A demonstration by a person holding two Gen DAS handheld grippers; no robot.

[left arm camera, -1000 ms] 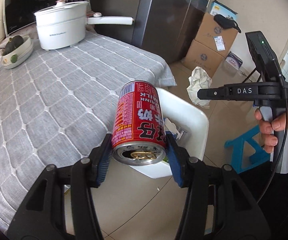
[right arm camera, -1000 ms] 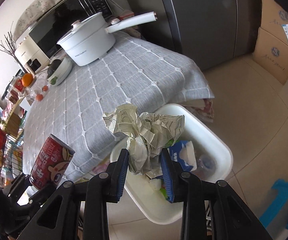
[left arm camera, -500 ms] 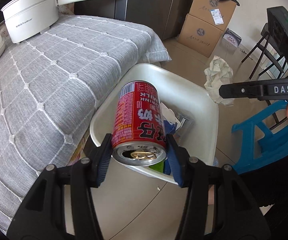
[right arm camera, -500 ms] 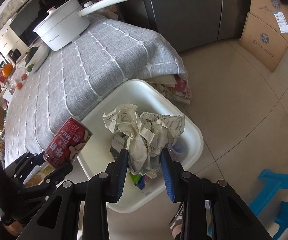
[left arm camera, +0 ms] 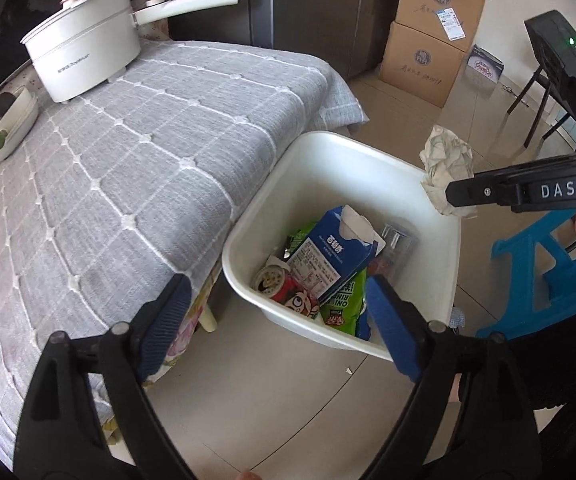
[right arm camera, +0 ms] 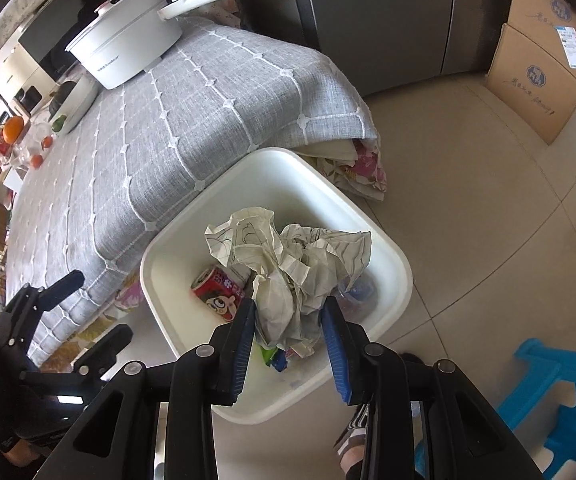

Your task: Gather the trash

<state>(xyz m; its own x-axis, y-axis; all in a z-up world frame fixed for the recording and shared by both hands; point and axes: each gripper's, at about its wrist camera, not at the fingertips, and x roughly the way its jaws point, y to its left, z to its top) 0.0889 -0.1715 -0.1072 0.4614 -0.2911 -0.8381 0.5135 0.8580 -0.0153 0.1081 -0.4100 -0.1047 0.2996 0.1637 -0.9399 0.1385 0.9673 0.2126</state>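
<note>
Two grippers over one white bin, one empty and one holding paper.

Left gripper [left arm camera: 278, 312] has its blue-padded fingers [left arm camera: 391, 332] spread wide with nothing between them, poised above the near rim of the bin [left arm camera: 367, 156]; right gripper [right arm camera: 289, 320] has its fingers [right arm camera: 333, 332] pressed against a crumpled paper ball [right arm camera: 288, 264], held above the bin's opening. Inside the bin lie a red can [left arm camera: 288, 286] on its side, a blue and white carton [left arm camera: 327, 256], a green snack wrapper [left arm camera: 343, 300] and a clear cup [left arm camera: 397, 242]. The bin stands on the tiled floor [left arm camera: 288, 412] just beside the worktop [left arm camera: 128, 160] with its grey quilted cloth, where a white pot [left arm camera: 84, 60] sits far back. A blue stool [left arm camera: 543, 276] stands on the floor nearby.
</note>
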